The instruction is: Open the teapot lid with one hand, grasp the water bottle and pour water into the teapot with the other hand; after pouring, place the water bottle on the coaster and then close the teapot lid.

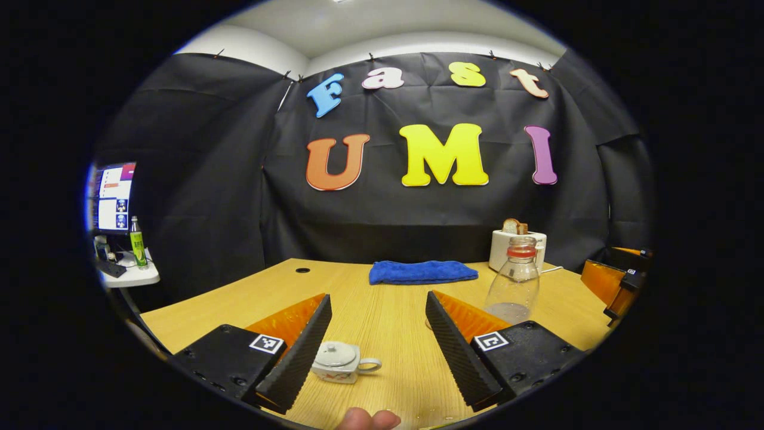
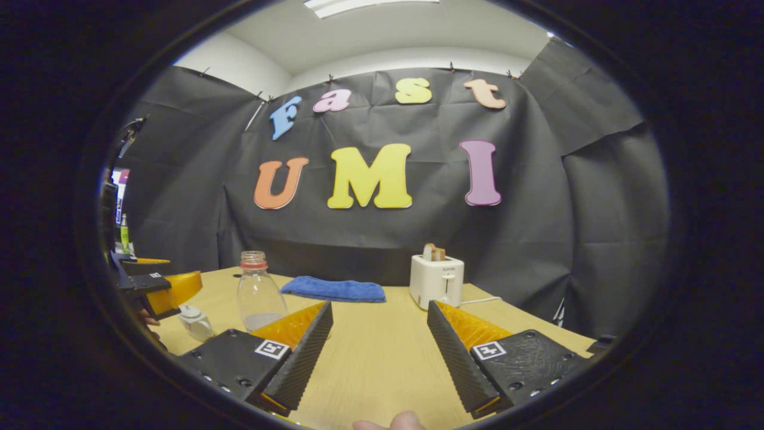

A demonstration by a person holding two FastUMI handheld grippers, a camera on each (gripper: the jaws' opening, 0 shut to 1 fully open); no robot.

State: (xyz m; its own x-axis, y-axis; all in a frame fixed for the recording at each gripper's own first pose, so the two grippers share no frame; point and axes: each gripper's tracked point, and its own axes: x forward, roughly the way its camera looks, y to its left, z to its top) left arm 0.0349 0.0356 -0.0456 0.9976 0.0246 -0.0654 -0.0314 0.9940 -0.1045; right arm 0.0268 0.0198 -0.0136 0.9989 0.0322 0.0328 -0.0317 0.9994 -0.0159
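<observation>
Matt wood-grain table, clear plastic bottle, glossy ceramic teapot, blue cloth

Bright even overhead light, soft shadows, sharp centre, strong fisheye bending at edges

Left gripper view: low over the light wooden tabletop, facing the back wall, close to the small white lidded teapot at lower centre. Right gripper view: similarly low, facing likewise. Shared: clear plastic red-collared bottle, folded blue towel, white toaster.

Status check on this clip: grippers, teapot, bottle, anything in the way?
Left gripper open, empty, teapot between its jaws, lid on. Right gripper open, empty. Water bottle upright on the table, uncapped, untouched. Nothing blocking either.
</observation>
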